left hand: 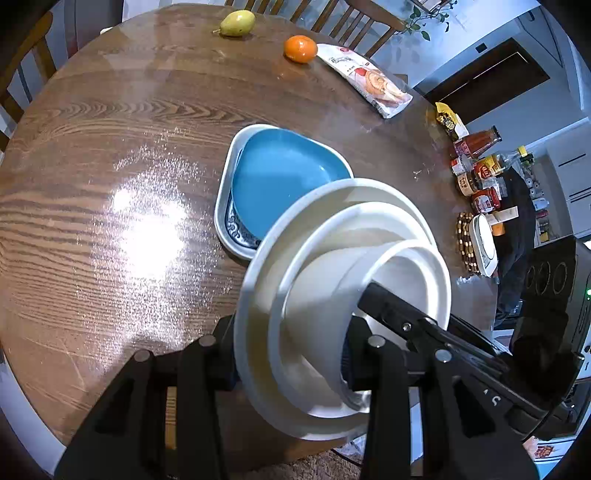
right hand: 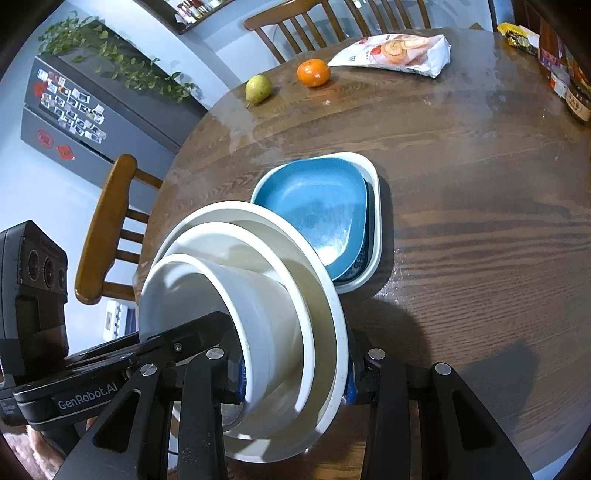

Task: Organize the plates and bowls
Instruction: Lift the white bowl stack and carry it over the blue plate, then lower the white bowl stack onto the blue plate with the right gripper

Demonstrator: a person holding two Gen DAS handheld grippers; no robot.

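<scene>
Both hand-held grippers grip one nested stack of three white round bowls point(left hand: 332, 295), held tilted above the near edge of the round dark wooden table point(left hand: 110, 184). Left gripper point(left hand: 291, 354): jaws closed across the stack's wall, one finger outside the largest bowl, the other against the inner bowls. Right gripper point(right hand: 291, 373): jaws likewise clamped across the same stack point(right hand: 258, 314) from the opposite side, with the left unit's black body visible beside it.

Items in order of size:
- Table, ahead of and beneath both grippers.
- Bowl stack, between the fingers, rims turned toward the left gripper's right side.
- White rounded-square tray with blue patterned interior point(left hand: 225, 206), on the table just beyond the stack.
- Blue rounded-square plate point(left hand: 280, 177), resting inside that tray, partly hidden by the largest bowl's rim.
- White snack packet point(left hand: 365, 81), far side, well apart.
- Orange mandarin point(left hand: 300, 48), beside the packet.
- Green pear point(left hand: 237, 23), near the far edge.
</scene>
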